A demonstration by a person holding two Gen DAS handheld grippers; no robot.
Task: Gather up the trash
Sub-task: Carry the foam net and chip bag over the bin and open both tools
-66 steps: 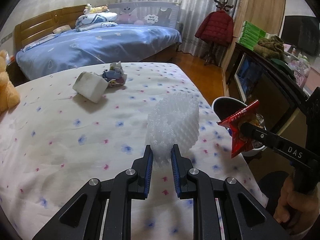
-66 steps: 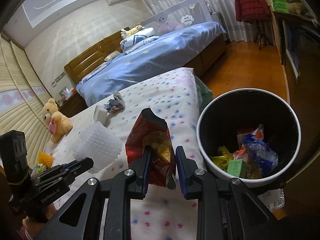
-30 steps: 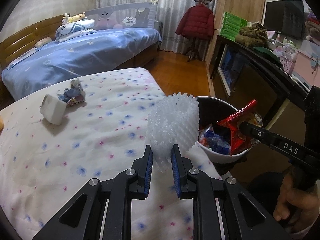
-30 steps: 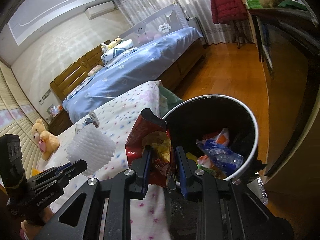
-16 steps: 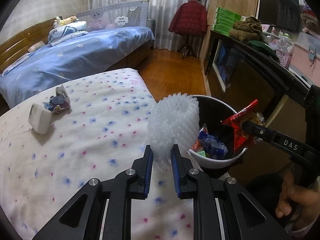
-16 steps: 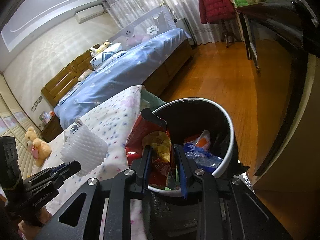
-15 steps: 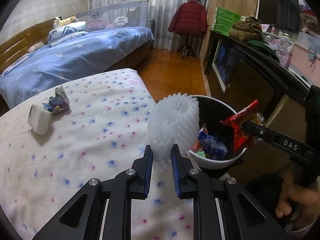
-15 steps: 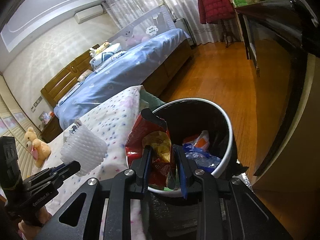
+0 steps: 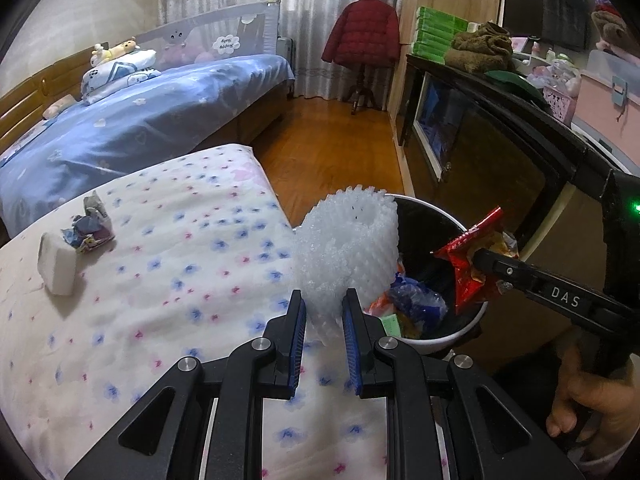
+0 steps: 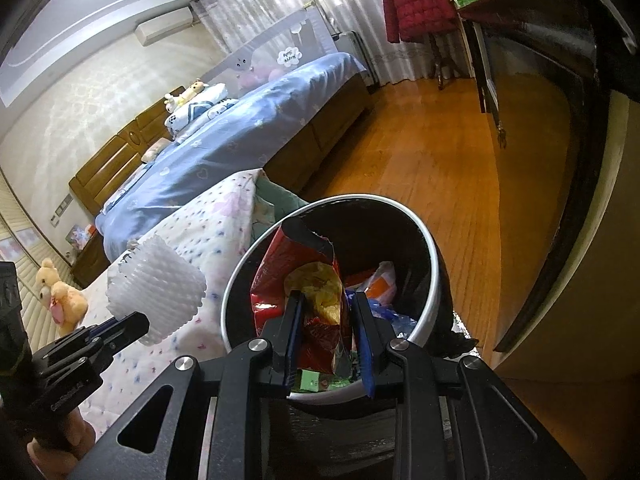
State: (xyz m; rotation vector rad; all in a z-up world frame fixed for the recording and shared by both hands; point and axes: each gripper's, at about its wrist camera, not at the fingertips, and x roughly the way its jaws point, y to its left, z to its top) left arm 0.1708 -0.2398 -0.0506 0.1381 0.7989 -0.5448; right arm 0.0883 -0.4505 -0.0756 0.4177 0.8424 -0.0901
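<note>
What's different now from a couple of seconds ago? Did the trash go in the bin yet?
Not yet. Both grippers have carried their trash from over the bed toward the bin: the red snack bag now hangs over its opening, and the white foam net has reached its rim. Nothing was let go; both grips stayed shut. The white box and crumpled wrapper stayed on the bed.

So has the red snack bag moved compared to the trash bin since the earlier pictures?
Yes. The red snack bag, clamped in the right gripper, went from above the flowered bedspread to over the trash bin.
</note>
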